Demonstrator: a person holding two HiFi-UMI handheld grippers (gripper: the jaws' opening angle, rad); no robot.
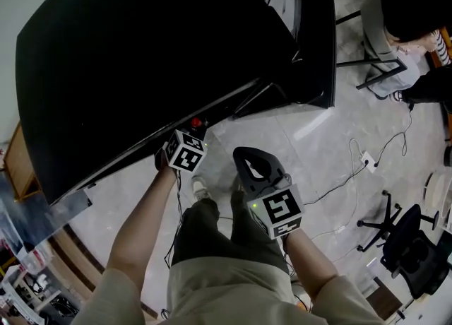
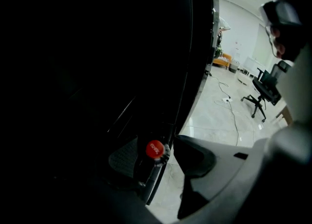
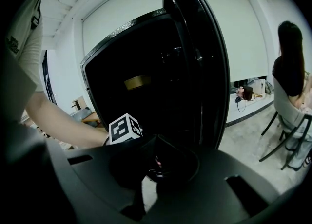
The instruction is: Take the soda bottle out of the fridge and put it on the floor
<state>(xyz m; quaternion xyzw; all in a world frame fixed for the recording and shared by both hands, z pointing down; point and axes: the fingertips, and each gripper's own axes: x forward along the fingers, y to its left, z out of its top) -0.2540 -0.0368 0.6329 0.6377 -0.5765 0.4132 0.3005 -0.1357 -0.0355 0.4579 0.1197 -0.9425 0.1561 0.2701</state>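
The soda bottle's red cap [image 1: 196, 123] shows at the front edge of the black fridge [image 1: 141, 55], just ahead of my left gripper [image 1: 192, 134]. In the left gripper view the red cap [image 2: 155, 149] and the dark bottle below it sit between the two jaws of the left gripper [image 2: 163, 154], which is shut on the bottle's neck. My right gripper [image 1: 253, 164] hangs over the floor to the right, its jaws together and holding nothing. In the right gripper view the right gripper [image 3: 155, 142] faces the fridge [image 3: 146, 86].
The fridge door [image 1: 314, 34] stands swung open at the right. A seated person [image 1: 417, 6] is at the far right on a chair. An office chair [image 1: 409, 242] and a cable with a power strip [image 1: 366, 160] lie on the light tiled floor.
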